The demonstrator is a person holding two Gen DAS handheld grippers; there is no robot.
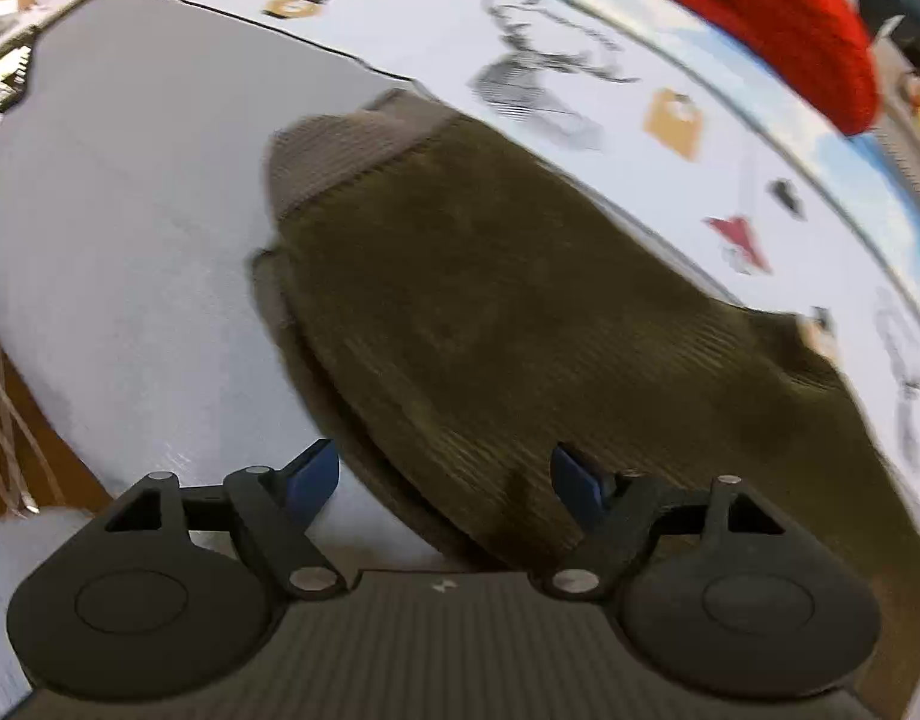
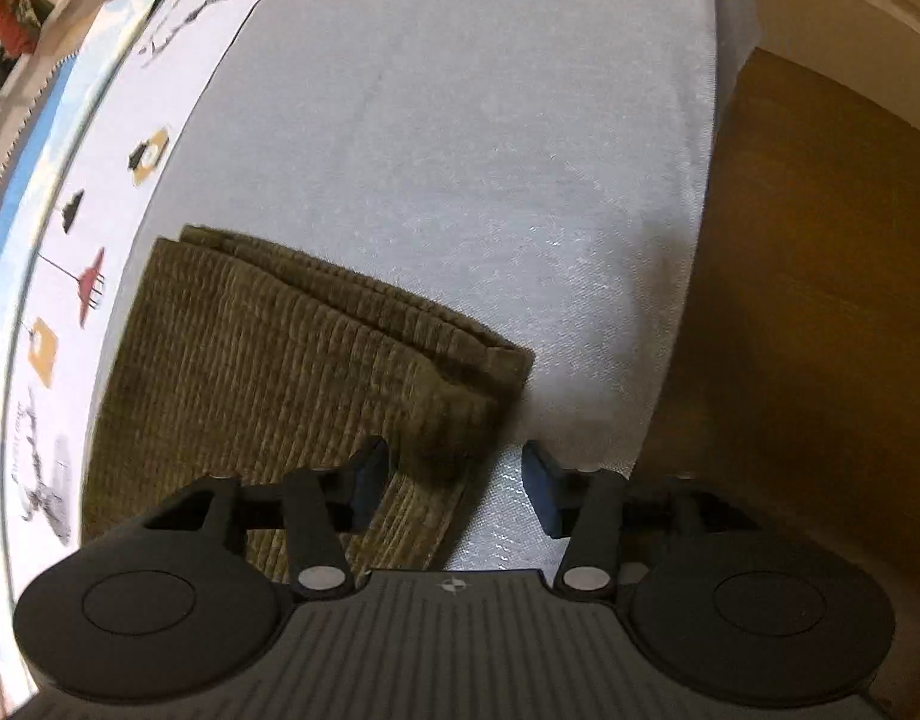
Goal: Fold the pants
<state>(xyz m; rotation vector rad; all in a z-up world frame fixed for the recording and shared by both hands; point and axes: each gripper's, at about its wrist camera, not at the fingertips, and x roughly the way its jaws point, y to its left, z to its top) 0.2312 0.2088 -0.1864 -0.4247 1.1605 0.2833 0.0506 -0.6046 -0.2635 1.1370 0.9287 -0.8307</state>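
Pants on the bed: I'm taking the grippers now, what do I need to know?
Left gripper: open, holding nothing, over the pants' near edge.
Right gripper: open, holding nothing, at the pants' folded corner.
Pants: olive corduroy, lying folded in stacked layers on the grey sheet, partly over the picture-print cloth; the waistband end shows in the left view.
Done: folded and let go.
Left: perhaps straighten the edges; I cannot tell if another fold is wanted.

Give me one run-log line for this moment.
stage: fold laid down | pants: folded, flat on grey cloth | left gripper: open, holding nothing | right gripper: open, holding nothing
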